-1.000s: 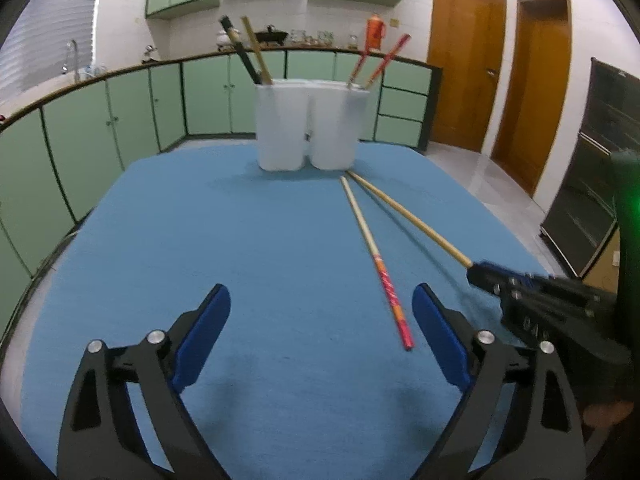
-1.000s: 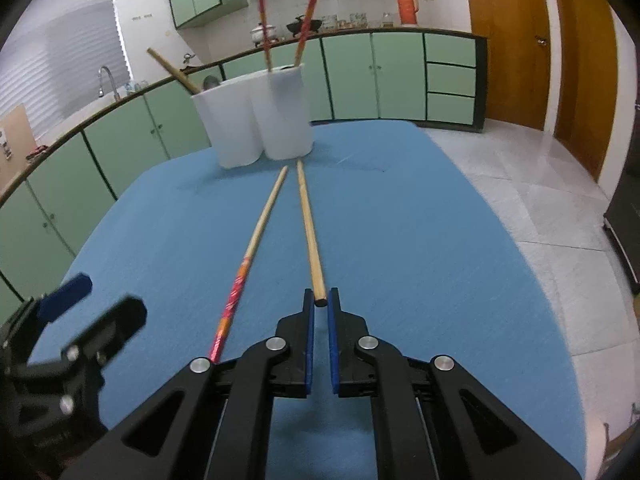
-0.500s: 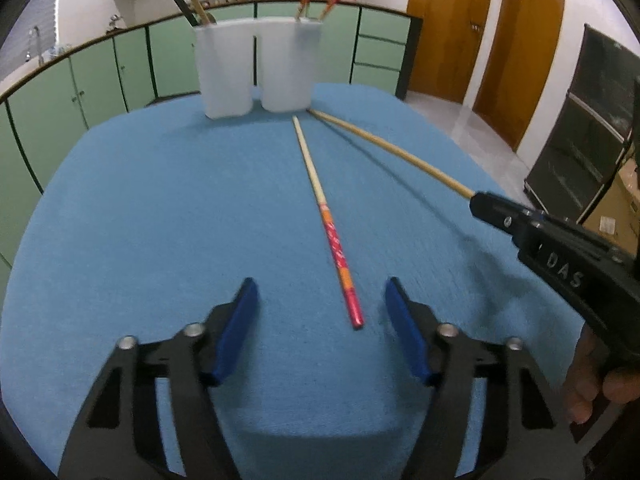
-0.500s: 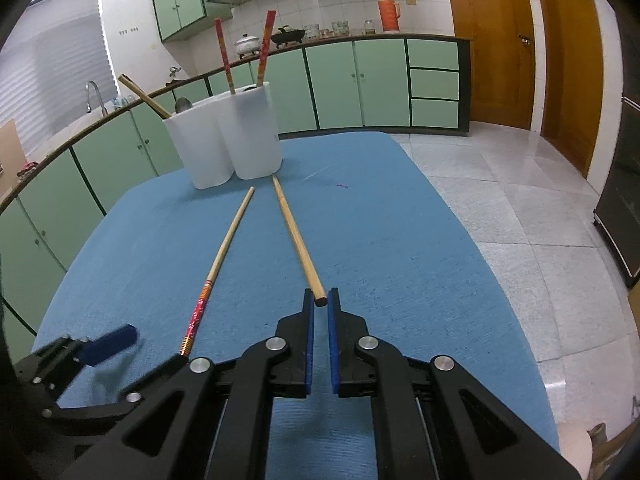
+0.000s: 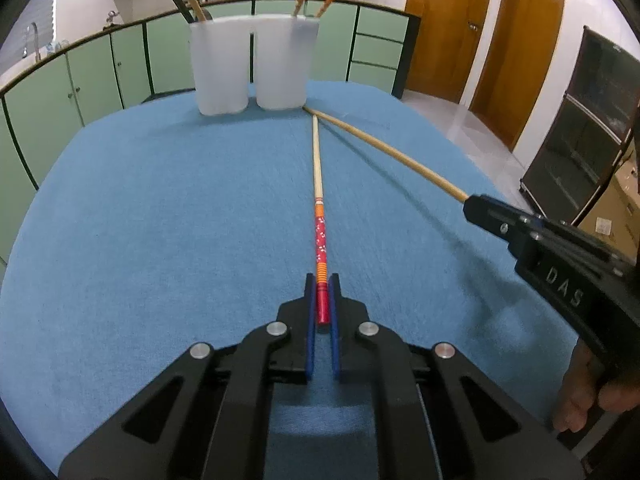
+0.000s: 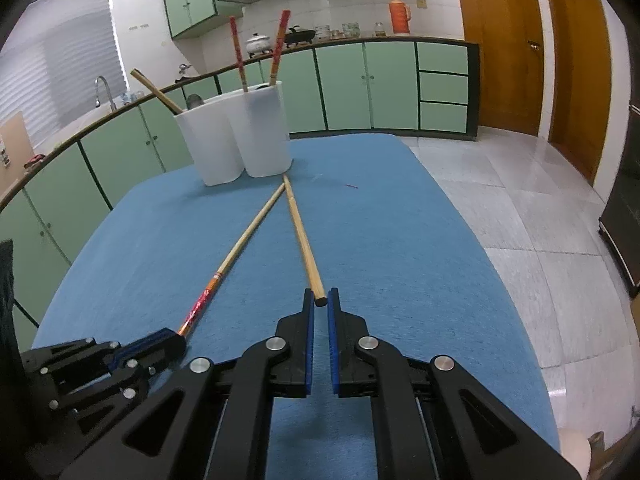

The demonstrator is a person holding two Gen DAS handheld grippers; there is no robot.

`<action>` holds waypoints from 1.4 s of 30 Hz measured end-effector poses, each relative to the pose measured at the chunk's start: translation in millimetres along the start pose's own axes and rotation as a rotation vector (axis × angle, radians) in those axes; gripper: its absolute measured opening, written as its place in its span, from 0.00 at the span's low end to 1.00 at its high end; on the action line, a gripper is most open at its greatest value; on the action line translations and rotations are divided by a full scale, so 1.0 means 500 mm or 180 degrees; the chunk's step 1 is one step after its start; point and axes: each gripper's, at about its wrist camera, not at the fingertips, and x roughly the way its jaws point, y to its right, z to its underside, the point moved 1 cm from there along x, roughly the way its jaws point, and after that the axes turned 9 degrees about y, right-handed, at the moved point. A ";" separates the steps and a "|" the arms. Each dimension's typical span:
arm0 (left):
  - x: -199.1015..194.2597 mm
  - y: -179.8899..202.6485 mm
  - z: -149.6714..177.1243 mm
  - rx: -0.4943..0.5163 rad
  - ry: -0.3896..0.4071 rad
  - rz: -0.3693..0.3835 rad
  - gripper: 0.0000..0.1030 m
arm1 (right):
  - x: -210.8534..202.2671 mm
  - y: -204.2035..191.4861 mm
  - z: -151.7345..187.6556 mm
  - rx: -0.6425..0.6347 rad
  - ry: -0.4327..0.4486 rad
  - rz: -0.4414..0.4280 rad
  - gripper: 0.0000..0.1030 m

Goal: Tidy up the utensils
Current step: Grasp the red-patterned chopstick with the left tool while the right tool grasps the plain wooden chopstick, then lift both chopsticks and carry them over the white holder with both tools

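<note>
My left gripper [image 5: 321,300] is clamped on the red-patterned chopstick's [image 5: 318,184] near end, and my right gripper [image 6: 320,300] on the plain chopstick [image 6: 302,240]. Both sticks lie on the blue cloth [image 5: 160,220], tips meeting at twelve o'clock beside the white holders [image 5: 252,66].

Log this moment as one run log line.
left gripper: shut on red chopstick | right gripper: shut on plain chopstick | both chopsticks on table
</note>
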 end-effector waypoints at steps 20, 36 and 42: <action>-0.200 -0.039 -0.160 -0.0033 0.1024 -0.0102 0.05 | -0.147 -0.026 -0.140 -0.0194 0.0674 -0.0261 0.06; -0.245 -0.043 -0.235 -0.0005 0.1325 0.0032 0.05 | -0.171 -0.048 -0.241 -0.0197 0.0779 -0.0555 0.06; -0.258 -0.061 -0.244 -0.0021 0.1406 0.0019 0.05 | -0.179 -0.048 -0.247 -0.0195 0.0806 -0.0597 0.06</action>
